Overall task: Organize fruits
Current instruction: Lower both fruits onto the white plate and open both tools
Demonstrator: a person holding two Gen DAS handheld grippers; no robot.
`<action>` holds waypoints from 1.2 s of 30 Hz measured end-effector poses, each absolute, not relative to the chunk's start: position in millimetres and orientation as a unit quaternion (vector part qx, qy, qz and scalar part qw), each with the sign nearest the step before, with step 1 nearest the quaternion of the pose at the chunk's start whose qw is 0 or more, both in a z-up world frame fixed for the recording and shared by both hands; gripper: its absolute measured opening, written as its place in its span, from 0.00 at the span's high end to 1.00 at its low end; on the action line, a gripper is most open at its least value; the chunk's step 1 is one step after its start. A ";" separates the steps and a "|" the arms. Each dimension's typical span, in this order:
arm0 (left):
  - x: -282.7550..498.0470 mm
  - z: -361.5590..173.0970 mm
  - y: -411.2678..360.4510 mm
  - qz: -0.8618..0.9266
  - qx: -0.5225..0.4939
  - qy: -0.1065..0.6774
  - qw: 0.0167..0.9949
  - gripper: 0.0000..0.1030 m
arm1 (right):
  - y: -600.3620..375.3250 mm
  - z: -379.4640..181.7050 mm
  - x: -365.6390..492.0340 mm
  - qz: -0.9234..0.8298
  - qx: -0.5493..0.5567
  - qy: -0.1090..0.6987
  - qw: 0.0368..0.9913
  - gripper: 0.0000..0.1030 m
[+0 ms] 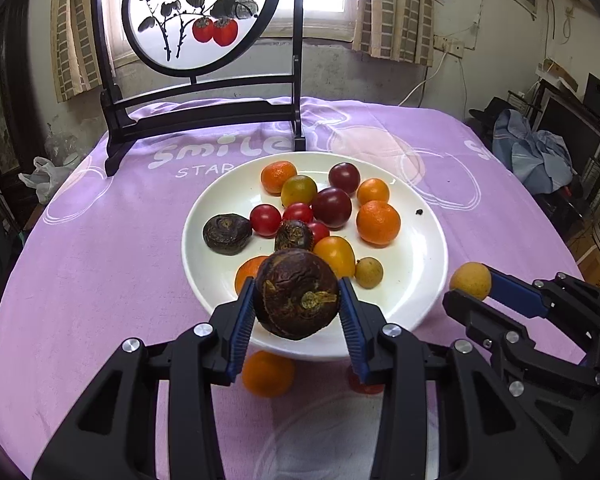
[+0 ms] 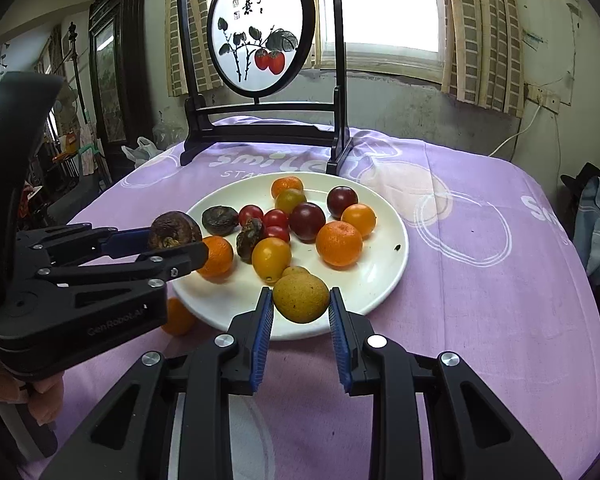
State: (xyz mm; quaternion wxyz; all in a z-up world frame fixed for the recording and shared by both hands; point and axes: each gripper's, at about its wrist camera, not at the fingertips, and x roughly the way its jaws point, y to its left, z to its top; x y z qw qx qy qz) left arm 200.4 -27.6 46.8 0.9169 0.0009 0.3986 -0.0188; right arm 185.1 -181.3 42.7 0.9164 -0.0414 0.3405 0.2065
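The left gripper (image 1: 298,304) is clamped on a dark brown wrinkled fruit (image 1: 298,294), raised above the near rim of the white plate (image 1: 416,280). The right gripper (image 2: 300,306) is clamped on a yellow-brown round fruit (image 2: 300,298) over the same rim. One orange (image 1: 266,374) lies on the purple cloth (image 1: 100,280), near the plate

White plate (image 1: 420,280), lilac tablecloth (image 1: 100,280) (white lettering, rings), orange mandarins (image 1: 378,222), red tomatoes (image 1: 265,220)
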 end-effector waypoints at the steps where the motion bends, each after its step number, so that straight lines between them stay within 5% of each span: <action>1: 203.9 45.2 -27.2 -0.017 0.001 0.401 0.916 0.61 | -180.5 41.8 187.2 0.206 -0.042 0.342 0.916 0.72; 19: 239.0 20.2 -23.3 -0.004 -0.018 0.429 0.903 0.61 | -172.3 14.5 220.7 0.191 -0.036 0.371 0.908 0.72; 21: 240.1 20.9 -26.4 -0.008 -0.017 0.421 0.907 0.55 | -172.0 11.1 223.4 0.192 -0.024 0.372 0.908 0.68; 22: 240.4 21.7 -25.9 -0.007 -0.023 0.423 0.906 0.40 | -173.5 9.9 223.3 0.190 -0.015 0.370 0.909 0.64; 23: 239.7 23.1 -24.8 -0.003 -0.028 0.421 0.907 0.37 | -174.9 9.5 222.2 0.188 -0.010 0.366 0.911 0.62; 30: 227.7 33.2 -8.1 0.010 -0.045 0.415 0.909 0.36 | -187.1 8.0 214.2 0.186 -0.008 0.372 0.909 0.61; 36: 205.1 34.7 10.6 0.025 -0.057 0.408 0.911 0.25 | -196.6 9.1 200.1 0.179 0.000 0.374 0.910 0.53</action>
